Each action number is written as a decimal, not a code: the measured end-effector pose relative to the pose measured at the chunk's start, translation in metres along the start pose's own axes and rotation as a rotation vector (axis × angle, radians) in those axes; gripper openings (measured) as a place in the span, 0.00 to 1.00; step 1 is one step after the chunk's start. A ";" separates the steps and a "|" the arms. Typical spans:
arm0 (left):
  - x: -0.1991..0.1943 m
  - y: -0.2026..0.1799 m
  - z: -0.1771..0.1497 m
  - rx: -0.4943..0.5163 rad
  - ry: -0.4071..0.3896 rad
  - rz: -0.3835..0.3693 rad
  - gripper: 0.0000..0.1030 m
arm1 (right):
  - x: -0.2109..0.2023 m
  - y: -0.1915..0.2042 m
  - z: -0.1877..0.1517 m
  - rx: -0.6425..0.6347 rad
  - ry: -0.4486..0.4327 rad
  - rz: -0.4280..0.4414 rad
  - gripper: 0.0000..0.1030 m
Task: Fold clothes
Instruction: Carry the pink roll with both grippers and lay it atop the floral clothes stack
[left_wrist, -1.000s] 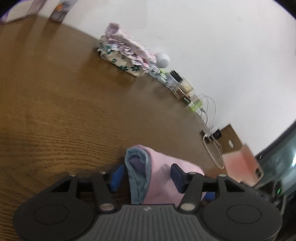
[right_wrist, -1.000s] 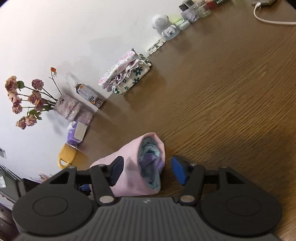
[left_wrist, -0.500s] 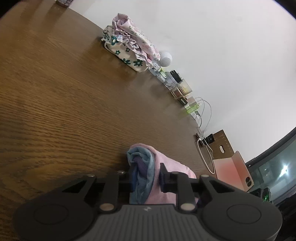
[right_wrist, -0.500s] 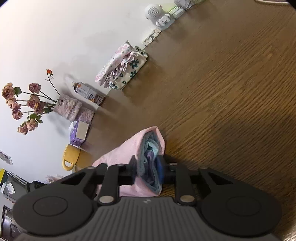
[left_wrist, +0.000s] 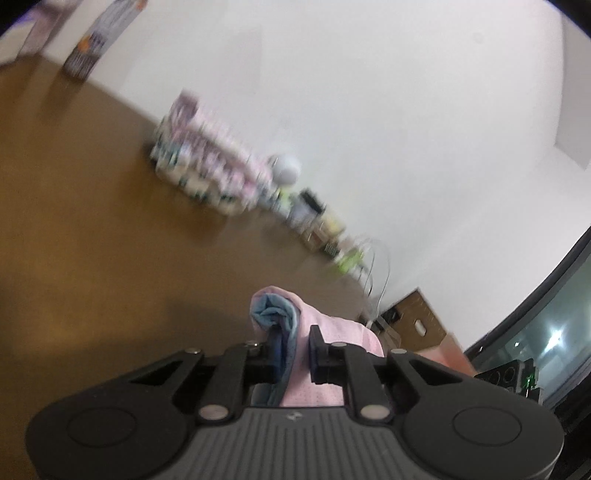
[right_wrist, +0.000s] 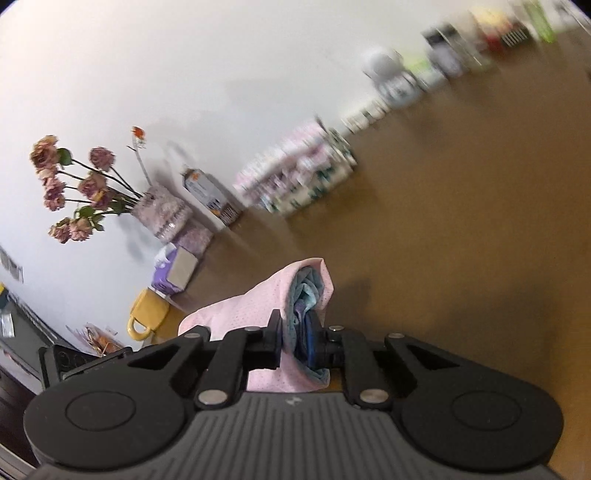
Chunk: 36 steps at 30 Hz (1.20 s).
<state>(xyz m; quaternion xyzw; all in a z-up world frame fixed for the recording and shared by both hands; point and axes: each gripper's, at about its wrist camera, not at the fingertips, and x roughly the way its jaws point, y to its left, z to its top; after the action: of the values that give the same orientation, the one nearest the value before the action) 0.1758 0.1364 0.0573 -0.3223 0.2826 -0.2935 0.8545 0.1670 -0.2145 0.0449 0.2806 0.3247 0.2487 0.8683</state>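
A folded pink garment (left_wrist: 332, 334) with a blue lining hangs lifted above the brown wooden table (left_wrist: 92, 240). One end sits in my left gripper (left_wrist: 293, 343), whose jaws are closing and whose pads press on the cloth. In the right wrist view the other end of the pink garment (right_wrist: 251, 302) is pinched in my right gripper (right_wrist: 295, 332), its jaws likewise closing on the fabric. The stretch of cloth between the two grippers is hidden behind them.
A stack of folded floral clothes (left_wrist: 207, 170) lies by the white wall, with a white round speaker (left_wrist: 288, 170) and small bottles beside it. The right wrist view shows a vase of dried roses (right_wrist: 162, 214), a drink bottle (right_wrist: 210, 195), a tissue box (right_wrist: 173, 269) and a yellow mug (right_wrist: 147, 314).
Both grippers went from open around the garment's ends to closed on them, then rose, lifting the garment off the table. Both views are now blurred by motion.
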 end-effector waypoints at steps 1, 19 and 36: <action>0.001 -0.005 0.012 0.017 -0.024 -0.001 0.12 | 0.002 0.005 0.011 -0.016 -0.011 0.010 0.11; 0.099 0.006 0.196 0.052 -0.216 0.125 0.12 | 0.145 0.029 0.208 -0.031 -0.099 0.040 0.11; 0.162 0.078 0.217 -0.031 -0.154 0.201 0.13 | 0.252 -0.032 0.225 0.039 -0.019 -0.003 0.12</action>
<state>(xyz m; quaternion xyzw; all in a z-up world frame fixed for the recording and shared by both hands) 0.4549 0.1570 0.0908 -0.3270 0.2513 -0.1764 0.8938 0.5009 -0.1560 0.0601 0.2994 0.3218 0.2385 0.8660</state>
